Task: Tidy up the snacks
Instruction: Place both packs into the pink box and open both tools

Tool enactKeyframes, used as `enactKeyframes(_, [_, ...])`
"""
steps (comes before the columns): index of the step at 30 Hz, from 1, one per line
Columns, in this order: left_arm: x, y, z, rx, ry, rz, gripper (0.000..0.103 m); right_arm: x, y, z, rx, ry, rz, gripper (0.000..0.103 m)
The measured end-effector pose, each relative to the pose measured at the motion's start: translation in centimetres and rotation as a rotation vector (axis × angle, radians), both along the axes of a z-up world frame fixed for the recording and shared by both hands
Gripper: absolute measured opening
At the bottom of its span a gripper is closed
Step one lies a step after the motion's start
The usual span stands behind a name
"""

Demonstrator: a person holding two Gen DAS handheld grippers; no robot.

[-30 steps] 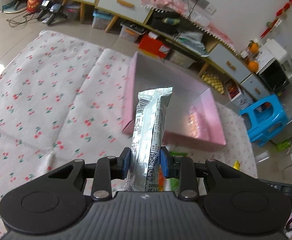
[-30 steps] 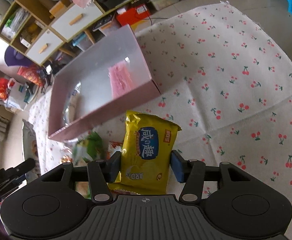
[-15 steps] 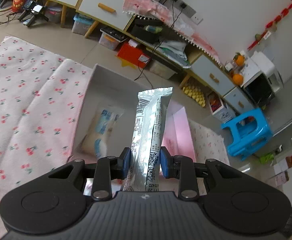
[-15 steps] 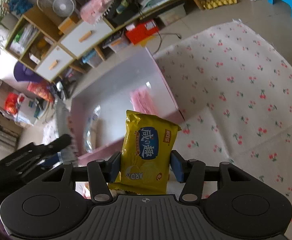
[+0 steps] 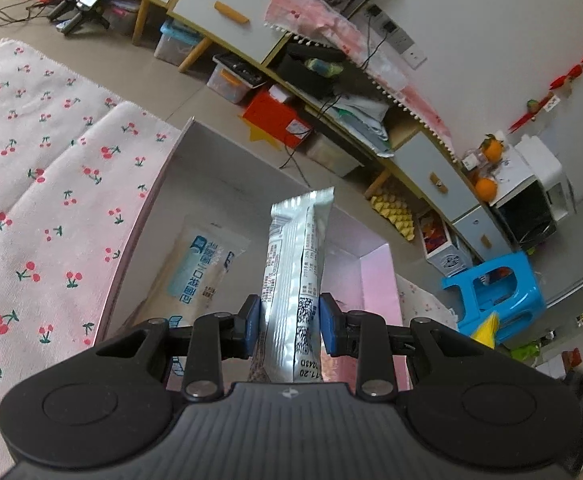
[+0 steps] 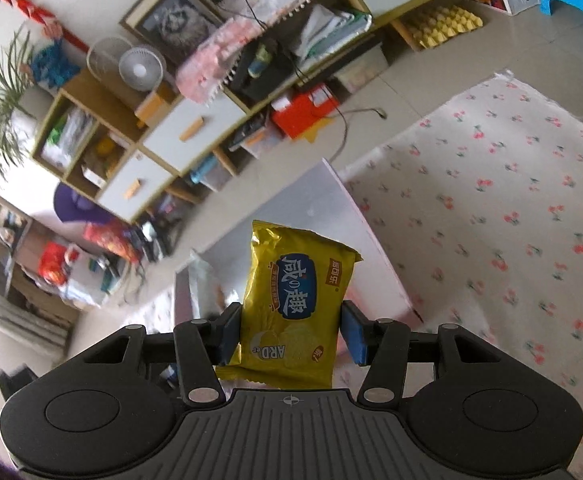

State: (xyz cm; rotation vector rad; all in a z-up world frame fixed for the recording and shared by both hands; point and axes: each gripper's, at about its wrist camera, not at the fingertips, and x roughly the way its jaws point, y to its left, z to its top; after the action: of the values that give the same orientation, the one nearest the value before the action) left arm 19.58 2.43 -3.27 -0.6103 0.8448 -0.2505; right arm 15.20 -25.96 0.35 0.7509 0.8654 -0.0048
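Note:
My left gripper (image 5: 290,326) is shut on a long silver snack bar (image 5: 296,276) that stands upright between its blue pads. It hangs over the open pink box (image 5: 376,280), whose grey floor holds a flat white and blue packet (image 5: 199,268). My right gripper (image 6: 291,330) is shut on a yellow biscuit packet (image 6: 291,300) with a blue label. That packet hovers above the near end of the same pink box (image 6: 375,256). A yellow corner (image 5: 487,330) of the right hand's packet shows at the right of the left wrist view.
The box lies on a white cherry-print cloth (image 5: 47,208) spread over the floor, which also stretches to the right (image 6: 511,220). Behind stand low cabinets (image 5: 215,4) with drawers, a red box (image 5: 277,120), a blue stool (image 5: 495,292) and a small fan (image 6: 141,68).
The left gripper has moved from beside the box to above it, so the packet inside has come into sight. The right gripper has swung closer over the box's near end. Both grips are unchanged.

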Motion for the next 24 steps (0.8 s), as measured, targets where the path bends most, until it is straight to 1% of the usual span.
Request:
enactKeyframes(5, [0.0,-0.3,-0.3,0.037,-0.003,0.005,0.028,1.9,0.4,-1.4,0.038,-0.043,-0.005,0.052])
enactKeyframes(10, [-0.4,-0.1,-0.4,0.052,-0.026,0.018,0.028,2.8,0.8,-3.3,0.071,-0.039,-0.014,0.052])
enactKeyframes(14, [-0.3,-0.2,-0.6,0.071,-0.052,0.024,0.029,3.1,1.4,-4.0,0.063,-0.044,0.002,0.052])
enactKeyframes(16, [-0.3,-0.3,-0.8,0.079,-0.052,0.030,0.029,3.2,1.8,-4.2,0.055,-0.042,0.012,0.052])
enactKeyframes(17, [-0.5,-0.2,-0.7,0.075,-0.053,0.038,0.030,3.1,1.9,-4.2,0.054,-0.041,0.016,0.054])
enactKeyframes(20, [-0.6,-0.1,-0.3,0.065,-0.063,0.048,0.035,3.1,2.1,-4.2,0.053,-0.030,0.021,0.055])
enactKeyframes(22, [-0.7,0.0,0.2,0.077,-0.073,0.047,0.046,3.0,2.1,-4.1,0.051,-0.031,0.025,0.059])
enactKeyframes(24, [-0.9,0.0,0.4,0.094,-0.078,0.039,0.050,2.8,1.9,-3.9,0.048,-0.036,0.022,0.068])
